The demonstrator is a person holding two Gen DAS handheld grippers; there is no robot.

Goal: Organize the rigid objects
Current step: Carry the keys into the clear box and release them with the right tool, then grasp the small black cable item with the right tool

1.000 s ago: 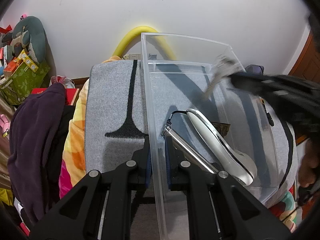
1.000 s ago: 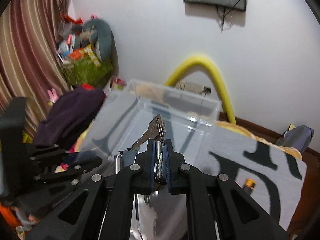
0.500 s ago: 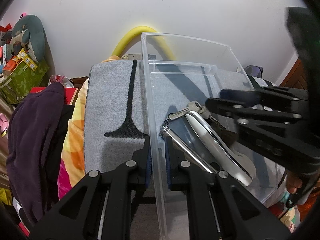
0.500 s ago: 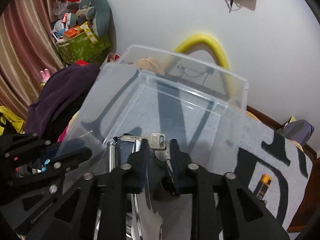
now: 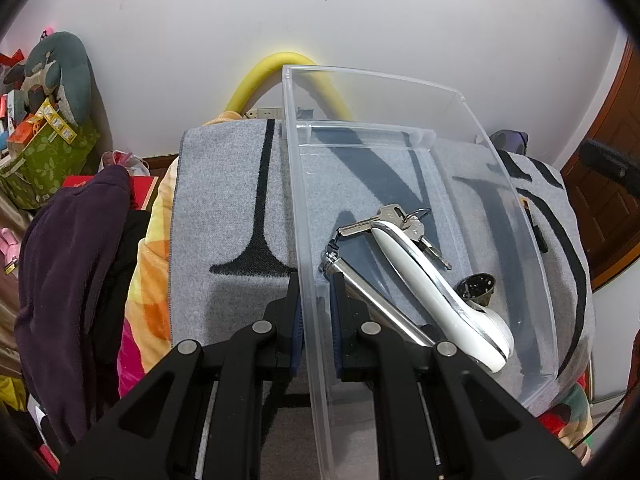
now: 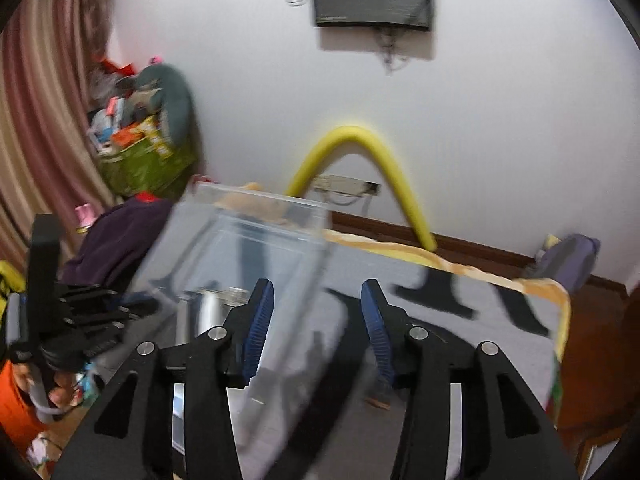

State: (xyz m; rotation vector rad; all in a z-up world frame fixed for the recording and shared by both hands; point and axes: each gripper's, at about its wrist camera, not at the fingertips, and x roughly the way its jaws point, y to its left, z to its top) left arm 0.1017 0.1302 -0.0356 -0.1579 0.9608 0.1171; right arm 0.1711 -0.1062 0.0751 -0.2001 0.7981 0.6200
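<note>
A clear plastic bin [image 5: 400, 80] stands on a grey towel with black markings [image 5: 224, 200]. My left gripper [image 5: 316, 308] is shut on the bin's left wall near its front corner. Inside lie a bunch of keys [image 5: 394, 218], a white and chrome handle piece [image 5: 436, 284], a metal cylinder [image 5: 372, 296] and a small black round part [image 5: 478, 286]. In the blurred right wrist view, my right gripper [image 6: 318, 300] hangs over the bin's [image 6: 248, 252] right side. Its jaws are opening with nothing between the blue pads [image 6: 260, 320].
A small blurred object [image 6: 378, 394] lies on the towel [image 6: 460, 344] right of the bin. A yellow foam tube [image 5: 276, 68] arches against the wall behind. A dark purple garment [image 5: 68, 264] and a green box of clutter [image 5: 44, 156] sit left.
The right gripper, shut on the keys over the bin, let them fall inside onto the white handle piece. It then opened and drew back out to the right. The left gripper kept its grip.
</note>
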